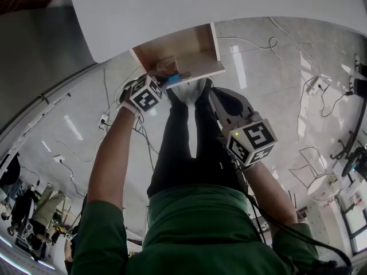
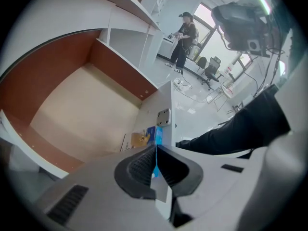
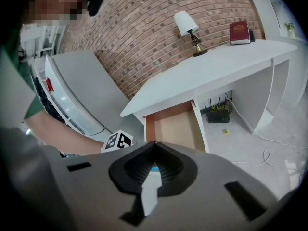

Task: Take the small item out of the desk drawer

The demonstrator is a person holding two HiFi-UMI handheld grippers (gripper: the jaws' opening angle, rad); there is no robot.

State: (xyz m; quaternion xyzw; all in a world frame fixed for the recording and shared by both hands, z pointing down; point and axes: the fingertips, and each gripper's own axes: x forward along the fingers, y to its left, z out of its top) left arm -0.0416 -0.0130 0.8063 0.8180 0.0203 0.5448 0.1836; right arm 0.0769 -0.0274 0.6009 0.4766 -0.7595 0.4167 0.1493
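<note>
The wooden desk drawer (image 1: 195,47) stands pulled out from the white desk (image 1: 229,4). A small flat packet (image 1: 175,77) with blue and yellow print lies at the drawer's front corner. My left gripper (image 1: 171,80) reaches into that corner. In the left gripper view the jaws of the left gripper (image 2: 156,150) are shut on the blue edge of the packet (image 2: 143,138), beside the drawer's bare floor (image 2: 82,114). My right gripper (image 1: 213,93) hangs in front of the drawer, apart from it. In its own view the right gripper (image 3: 154,146) is shut and points at the drawer (image 3: 175,126).
A lamp (image 3: 185,23) and a red book (image 3: 239,32) stand on the desk top. A router (image 3: 219,114) sits on the floor under the desk. Cables (image 1: 309,90) trail over the floor, and a wire stool (image 1: 321,182) stands at the right. A person (image 2: 185,37) stands far off.
</note>
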